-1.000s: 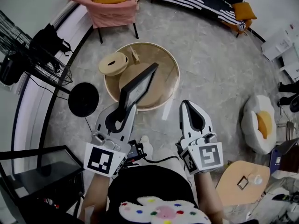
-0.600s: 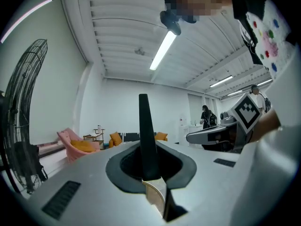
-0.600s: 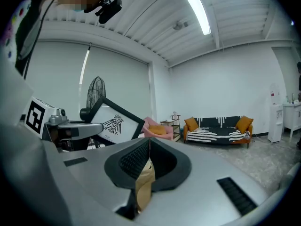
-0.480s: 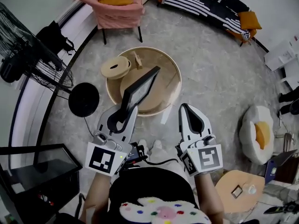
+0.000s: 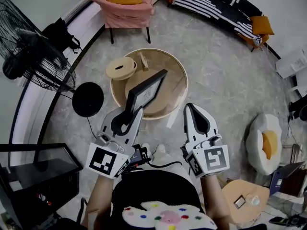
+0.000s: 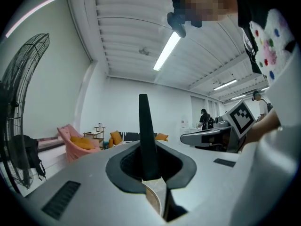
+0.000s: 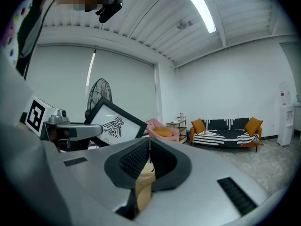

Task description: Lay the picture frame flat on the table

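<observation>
A black picture frame with a bird print is held tilted in the air above the near edge of the round wooden table. My left gripper is shut on its lower edge. In the left gripper view the frame shows edge-on, rising from between the jaws. My right gripper hovers to the right of the frame, shut with nothing in it. The right gripper view shows its closed tips and, to the left, the frame's face.
On the table lie a round wooden lid-like piece and a small wooden object. Around it stand a pink armchair, a striped sofa, a fan and its black base, an egg-shaped cushion and a small side table.
The head view has drifted, so the table and room sit slightly lower and to the right. The left gripper keeps its hold on the tilted frame; the right gripper stays shut beside it.
</observation>
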`<state>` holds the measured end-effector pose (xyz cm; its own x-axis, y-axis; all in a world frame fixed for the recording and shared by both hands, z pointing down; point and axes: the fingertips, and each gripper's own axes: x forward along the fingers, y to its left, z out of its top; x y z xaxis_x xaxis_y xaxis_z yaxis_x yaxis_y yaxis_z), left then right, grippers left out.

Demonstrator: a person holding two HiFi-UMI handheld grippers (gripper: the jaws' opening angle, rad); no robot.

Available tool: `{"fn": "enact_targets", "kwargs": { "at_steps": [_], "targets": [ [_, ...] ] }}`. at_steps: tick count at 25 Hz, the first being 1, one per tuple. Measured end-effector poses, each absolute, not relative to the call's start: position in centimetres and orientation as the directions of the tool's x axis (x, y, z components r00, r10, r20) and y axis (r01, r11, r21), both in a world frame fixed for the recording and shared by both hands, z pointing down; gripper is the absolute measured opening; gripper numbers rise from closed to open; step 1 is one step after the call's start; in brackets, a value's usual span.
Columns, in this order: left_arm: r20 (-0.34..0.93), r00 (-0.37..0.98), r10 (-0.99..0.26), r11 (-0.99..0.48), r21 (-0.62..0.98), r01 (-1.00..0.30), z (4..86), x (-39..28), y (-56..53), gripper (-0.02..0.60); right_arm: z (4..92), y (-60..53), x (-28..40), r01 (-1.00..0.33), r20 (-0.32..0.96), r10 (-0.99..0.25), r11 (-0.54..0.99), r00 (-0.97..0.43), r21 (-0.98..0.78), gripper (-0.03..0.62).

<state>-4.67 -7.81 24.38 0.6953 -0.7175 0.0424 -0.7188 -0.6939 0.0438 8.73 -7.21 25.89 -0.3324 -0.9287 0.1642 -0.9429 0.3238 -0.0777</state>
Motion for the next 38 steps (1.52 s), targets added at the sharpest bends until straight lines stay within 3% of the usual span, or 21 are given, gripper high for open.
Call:
{"fn": "enact_targets", "kwargs": {
  "at_steps": [9, 12, 16, 27, 38],
  "targets": [
    [0.017, 0.76, -0.65, -0.75, 0.149, -0.645, 24.7, -3.1, -7.7, 0.048, 26.5, -8.6, 7.9, -0.896, 0.158, -0.883, 0.426, -0.442, -0.125, 0.041],
    [-0.005, 0.783, -0.623, -0.769, 0.192, -0.61, 24.5, -2.5, -7.6, 0.048, 26.8, -9.2, 7.5, -0.87, 0.157, -0.858, 0.466, -0.488, -0.16, 0.133],
    [-0.028, 0.813, -0.582, -0.789, 0.259, -0.556, 24.3, -2.0, -7.4, 0.048, 26.9, -9.7, 7.2, -0.848, 0.153, -0.838, 0.497, -0.524, -0.183, 0.146],
    [-0.114, 0.83, -0.546, -0.787, 0.412, -0.46, 23.9, -2.5, -7.2, 0.048, 27.1, -10.5, 6.9, -0.791, 0.126, -0.796, 0.545, -0.593, -0.28, 0.147],
    [-0.101, 0.83, -0.549, -0.786, 0.402, -0.47, 24.4, -2.2, -7.4, 0.048, 27.3, -10.7, 7.3, -0.792, 0.115, -0.81, 0.515, -0.574, -0.328, 0.094]
  ]
}}
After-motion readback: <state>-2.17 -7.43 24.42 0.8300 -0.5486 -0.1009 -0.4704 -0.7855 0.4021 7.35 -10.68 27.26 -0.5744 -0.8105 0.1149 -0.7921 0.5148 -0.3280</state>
